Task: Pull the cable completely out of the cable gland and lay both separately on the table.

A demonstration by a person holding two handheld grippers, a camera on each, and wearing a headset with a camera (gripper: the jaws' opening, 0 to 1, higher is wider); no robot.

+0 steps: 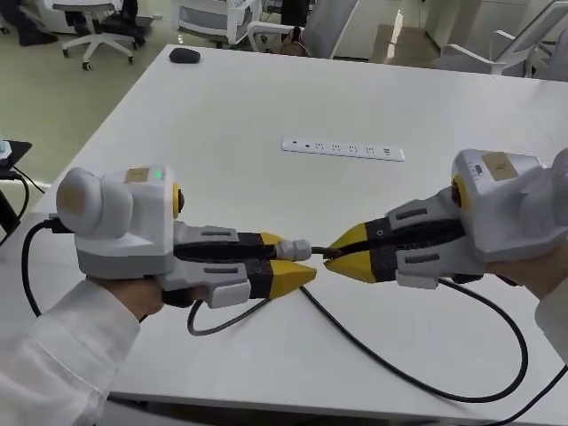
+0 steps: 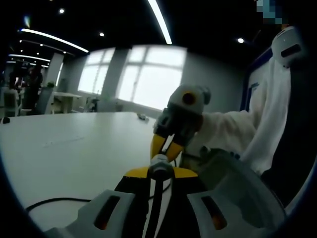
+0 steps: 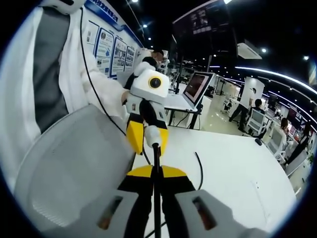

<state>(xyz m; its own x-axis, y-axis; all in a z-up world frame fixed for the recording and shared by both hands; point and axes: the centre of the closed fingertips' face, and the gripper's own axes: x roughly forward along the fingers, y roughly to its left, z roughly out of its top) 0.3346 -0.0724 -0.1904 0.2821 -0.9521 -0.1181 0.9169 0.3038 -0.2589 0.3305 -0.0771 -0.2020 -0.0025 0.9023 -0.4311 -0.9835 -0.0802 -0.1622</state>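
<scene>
our left tongs [image 1: 299, 258] and right tongs [image 1: 330, 256] meet over the counter [image 1: 266, 98], cable gland [image 1: 297, 249] between them; cable [image 1: 382, 357] nearer us, power strip [image 1: 343, 149] behind, mouse [image 1: 185, 55] farthest back.

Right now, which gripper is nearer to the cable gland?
Left. The left gripper has its jaws shut on the cable gland itself; the right gripper has its jaws shut on the cable, a short way off the gland.
</scene>
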